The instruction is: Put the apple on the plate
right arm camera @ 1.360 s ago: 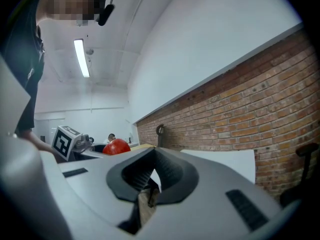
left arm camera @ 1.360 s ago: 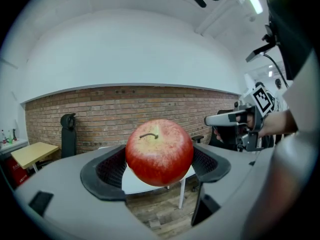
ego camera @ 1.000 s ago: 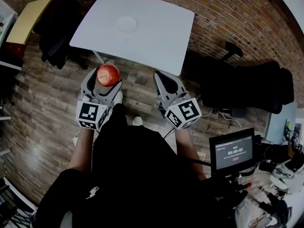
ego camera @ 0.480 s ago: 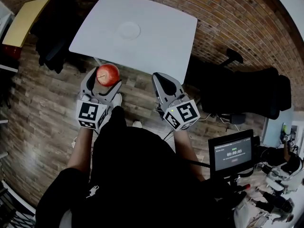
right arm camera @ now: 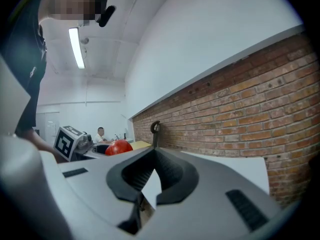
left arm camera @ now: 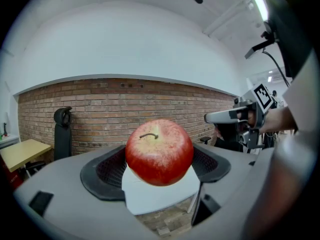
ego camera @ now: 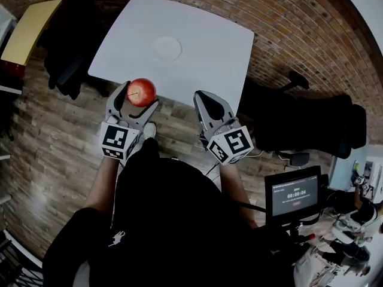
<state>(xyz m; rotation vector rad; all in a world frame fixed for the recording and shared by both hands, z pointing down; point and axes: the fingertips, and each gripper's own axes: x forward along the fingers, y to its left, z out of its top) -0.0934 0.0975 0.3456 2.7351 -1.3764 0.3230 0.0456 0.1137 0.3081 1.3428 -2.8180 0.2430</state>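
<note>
The left gripper (ego camera: 139, 98) is clamped on the apple (left arm camera: 159, 151), one dark pad on each flank and the stem up. That grip looks meant to hold the round fruit steady as it travels, and to let it go down on its base. From the head view, the apple hangs at about the near edge of the white table (ego camera: 206, 52), clear of its surface. How high it rides cannot be told. The plate (ego camera: 166, 48) lies flat and bare near the table's middle, between 12 and 1 o'clock from the apple and well apart from it, so the carry is judged to be only part done. What looks left is a reach forward over the tabletop, then a lowering and a release. The right gripper (right arm camera: 150, 156) has its jaws closed on nothing. It is held at 3 o'clock from the left one, short of the table edge and seemingly out of the way, since one gripper is enough for this job. In its own view the apple sits small at 9 o'clock. The likely risk is an early release — the fruit could roll off the shallow plate.
</note>
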